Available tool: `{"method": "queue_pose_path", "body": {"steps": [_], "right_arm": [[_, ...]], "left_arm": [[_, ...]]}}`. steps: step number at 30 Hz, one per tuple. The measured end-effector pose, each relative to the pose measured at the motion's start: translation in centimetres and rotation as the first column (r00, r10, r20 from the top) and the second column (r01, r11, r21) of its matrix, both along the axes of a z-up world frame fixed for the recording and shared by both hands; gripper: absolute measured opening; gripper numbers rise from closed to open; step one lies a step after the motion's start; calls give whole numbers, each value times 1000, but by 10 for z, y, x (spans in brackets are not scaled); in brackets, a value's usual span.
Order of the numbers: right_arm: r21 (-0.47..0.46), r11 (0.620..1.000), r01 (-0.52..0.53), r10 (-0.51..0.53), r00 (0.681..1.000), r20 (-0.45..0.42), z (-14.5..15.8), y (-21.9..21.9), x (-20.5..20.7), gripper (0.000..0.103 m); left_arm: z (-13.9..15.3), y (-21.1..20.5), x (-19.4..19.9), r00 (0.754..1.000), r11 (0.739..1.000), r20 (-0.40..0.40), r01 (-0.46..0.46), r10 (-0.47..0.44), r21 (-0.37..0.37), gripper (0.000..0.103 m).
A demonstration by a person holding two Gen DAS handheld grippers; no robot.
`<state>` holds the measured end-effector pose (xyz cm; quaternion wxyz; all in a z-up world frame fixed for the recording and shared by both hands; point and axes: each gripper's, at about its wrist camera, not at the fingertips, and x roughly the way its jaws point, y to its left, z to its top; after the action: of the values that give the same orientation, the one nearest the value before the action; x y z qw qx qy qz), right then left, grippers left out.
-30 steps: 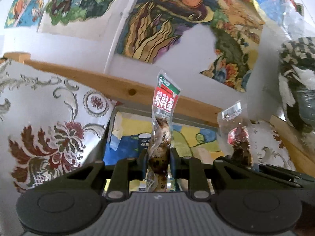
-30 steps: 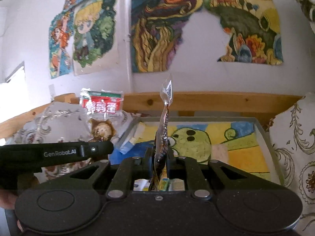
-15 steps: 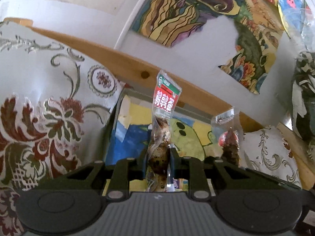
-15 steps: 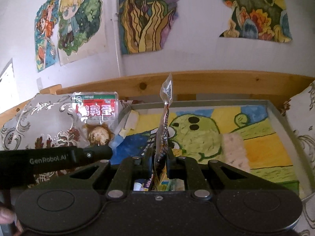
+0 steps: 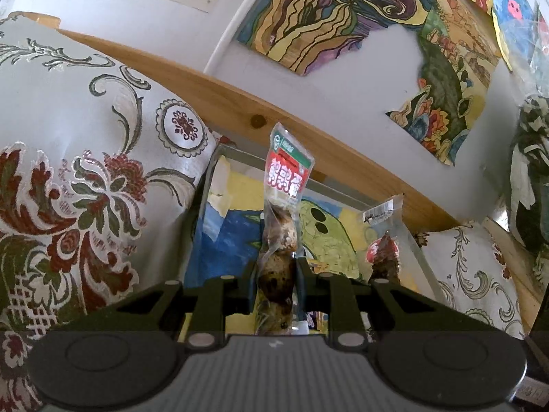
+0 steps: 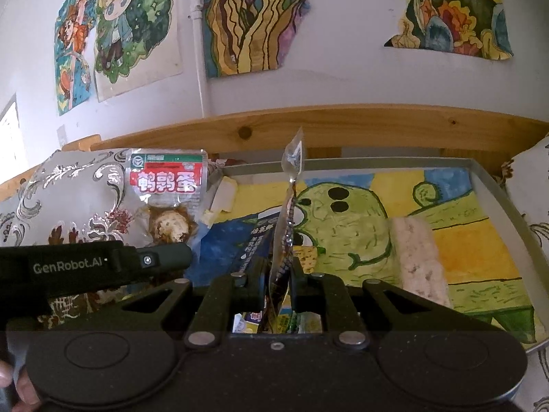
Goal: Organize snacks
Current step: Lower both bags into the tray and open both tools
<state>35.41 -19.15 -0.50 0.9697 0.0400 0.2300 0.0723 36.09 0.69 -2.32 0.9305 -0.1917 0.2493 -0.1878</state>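
Left wrist view, left to right: a patterned cushion (image 5: 85, 185); the left gripper (image 5: 276, 281), jaws closed on an egg packet (image 5: 279, 237) with a red-and-green label, held upright above a grey tray (image 5: 219, 151) lined with a painted picture; further right, a clear snack packet (image 5: 384, 240) standing upright.

Right wrist view, left to right: a hand (image 6: 13, 384) at the lower edge; the left gripper seen side-on with the egg packet (image 6: 166, 192) above its fingers; the right gripper (image 6: 278, 285), jaws closed on the clear snack packet (image 6: 286, 226), seen edge-on and upright over the tray (image 6: 497, 189); a pale rice cracker (image 6: 417, 257) lying on the tray's lining.
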Motion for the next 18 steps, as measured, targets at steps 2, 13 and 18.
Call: {"method": "queue_pose_path", "body": {"steps": [2, 13, 18], "right_arm": [[-9, 1000, 12, -12, 1000, -1, -1, 1, 0, 14], [-25, 999, 26, -27, 1000, -13, -4, 1, -4, 22], [-48, 998, 44, -44, 999, 4, -1, -4, -12, 35]], "left_arm": [[0, -1, -1, 1000, 1000, 6, -6, 6, 11, 24], [-3, -8, -1, 999, 996, 14, -31, 30, 78, 29], [-4, -8, -2, 999, 995, -3, -52, 52, 88, 54]]}}
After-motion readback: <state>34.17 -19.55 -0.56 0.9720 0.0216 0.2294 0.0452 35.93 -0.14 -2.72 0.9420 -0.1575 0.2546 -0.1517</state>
